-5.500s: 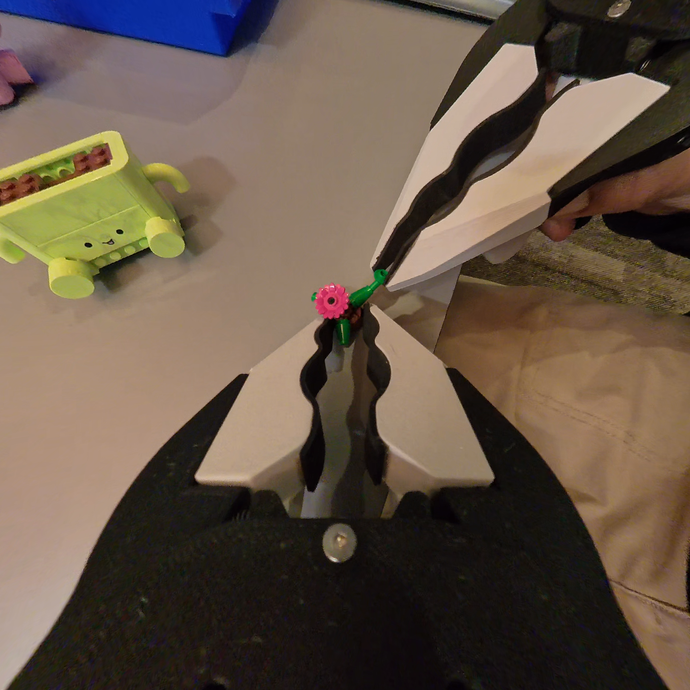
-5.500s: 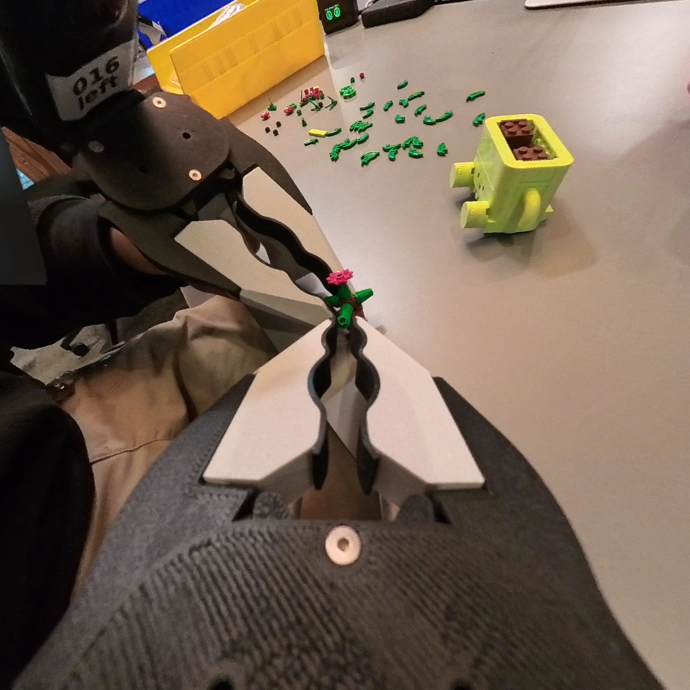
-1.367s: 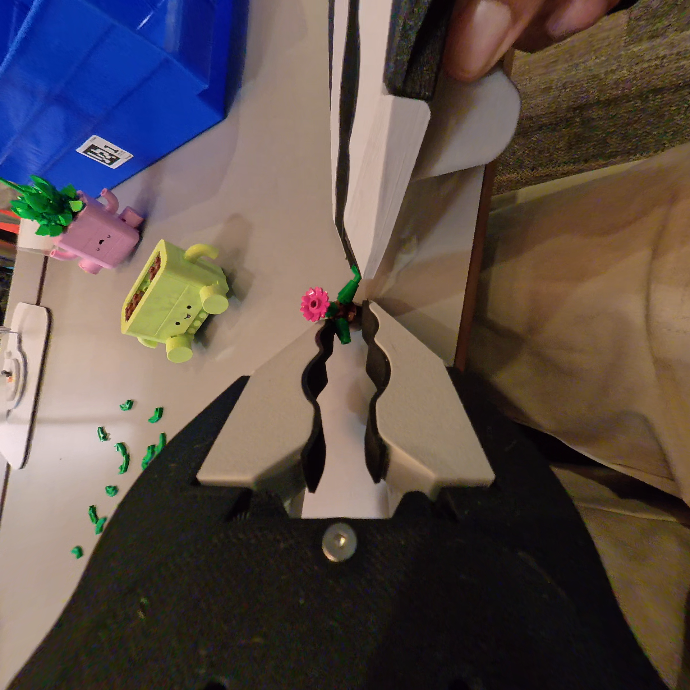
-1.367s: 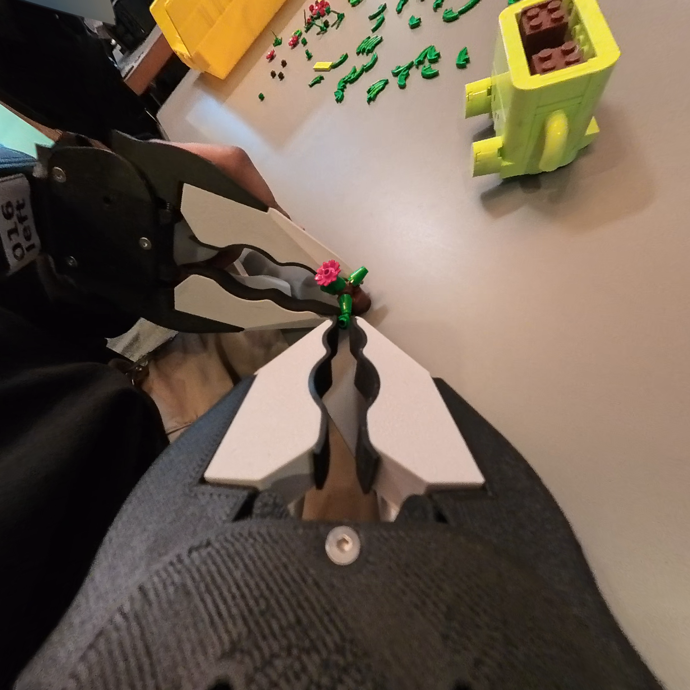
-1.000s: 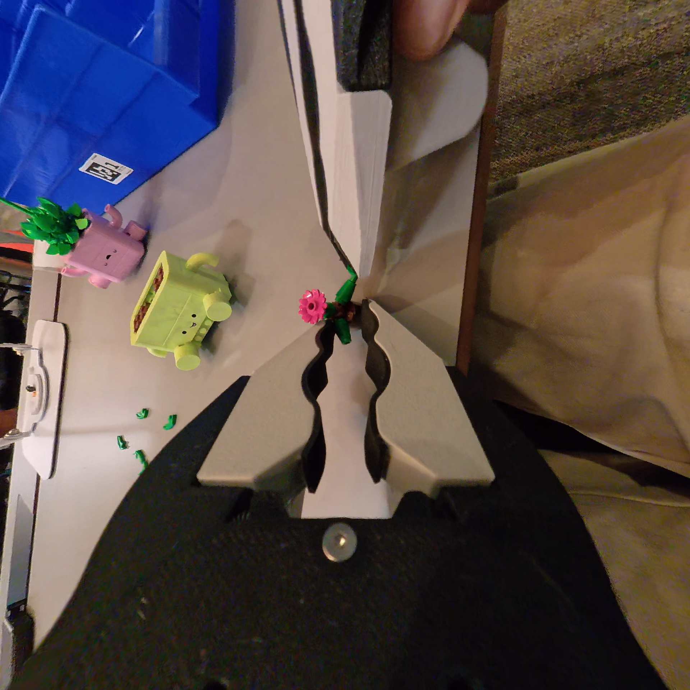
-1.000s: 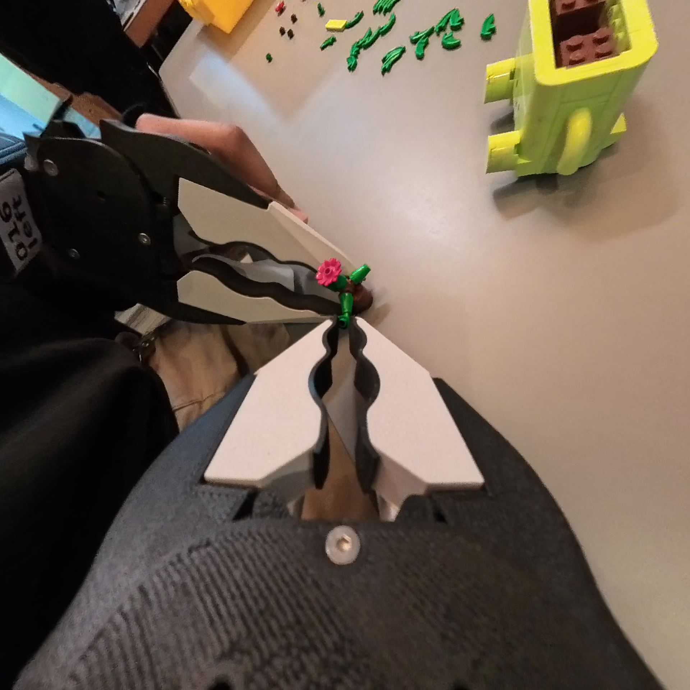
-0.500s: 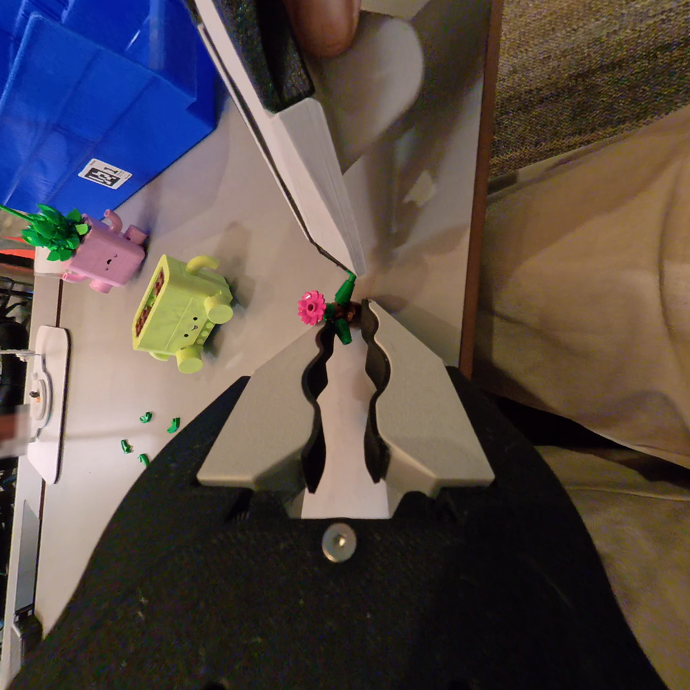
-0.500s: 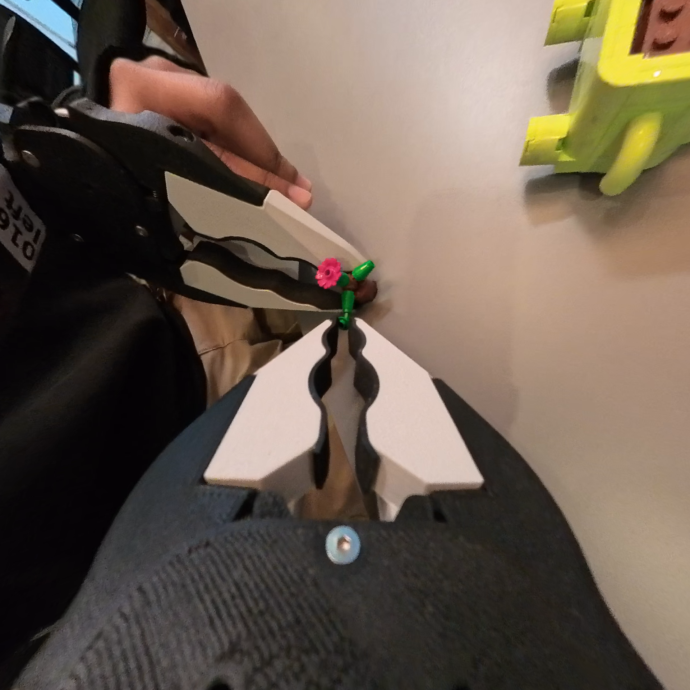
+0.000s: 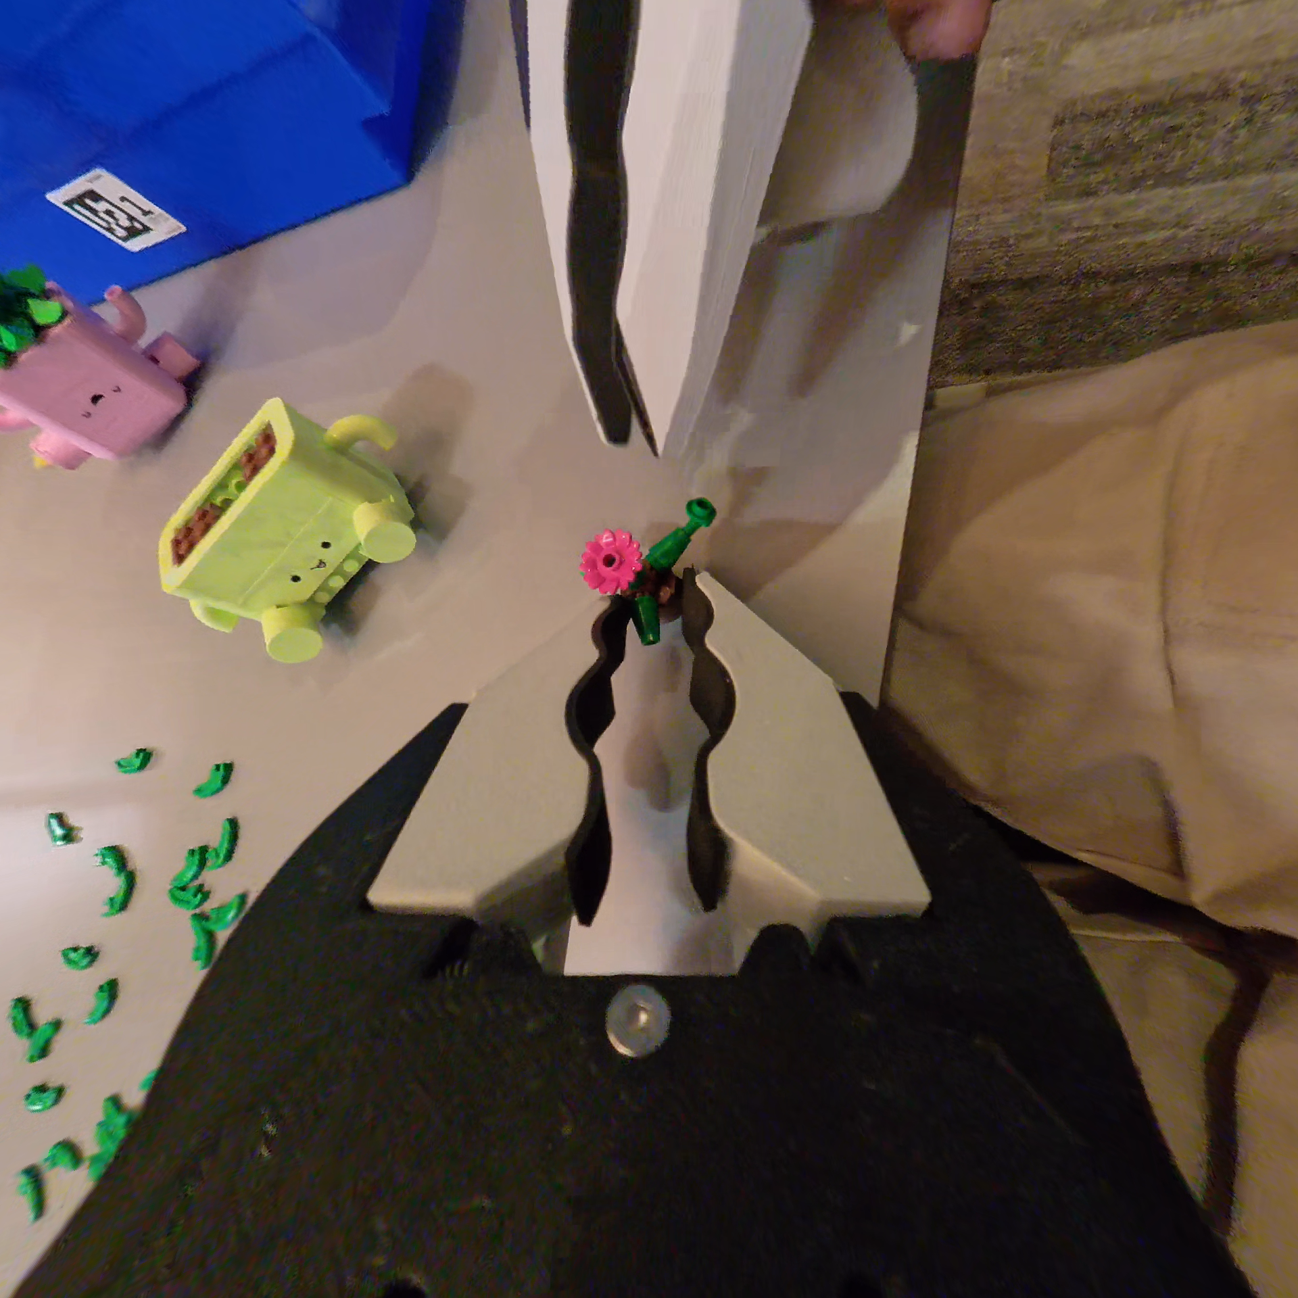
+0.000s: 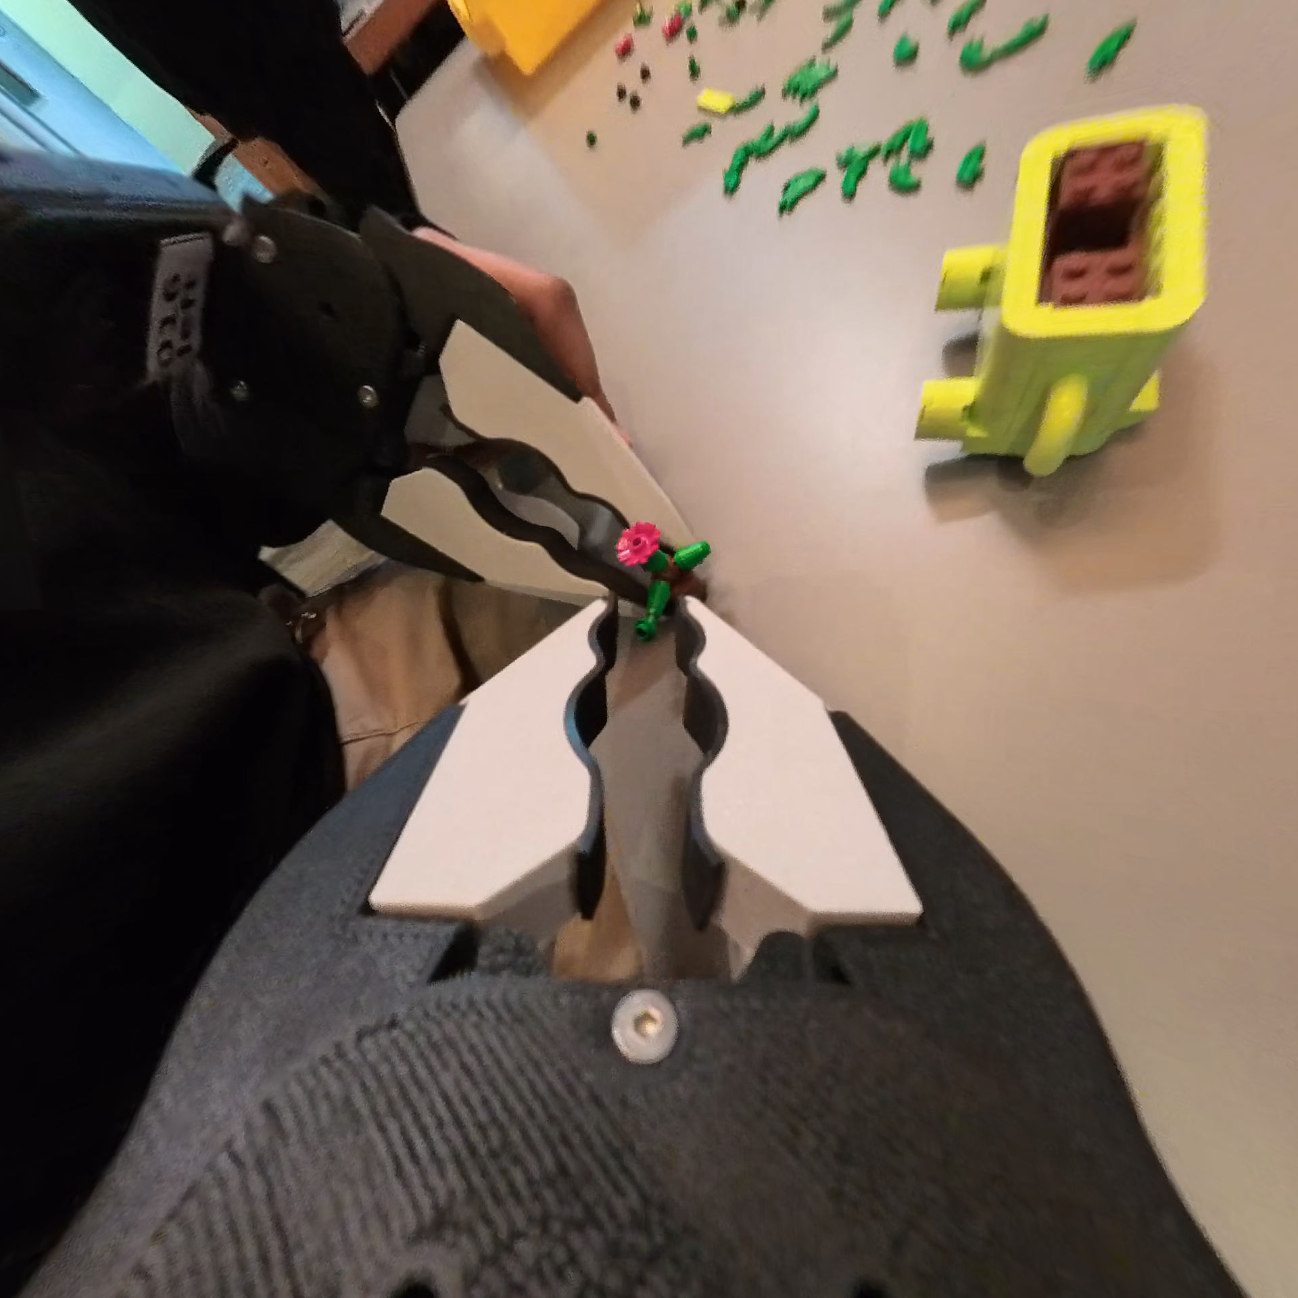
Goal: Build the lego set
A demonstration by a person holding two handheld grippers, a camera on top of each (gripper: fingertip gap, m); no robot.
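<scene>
Pinching flower sprig [image 9: 611,560] by its brown base, left claw [image 9: 650,597] clamped; right claw [image 10: 646,608] slightly parted, empty, just beside.

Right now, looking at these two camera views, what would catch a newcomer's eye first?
A pink flower sprig, pinched at the tips of the left tool, stands out mid-frame. Left of it on the grey table sits a lime-green planter with a little face, and loose green leaf pieces are scattered toward the lower left.
</scene>
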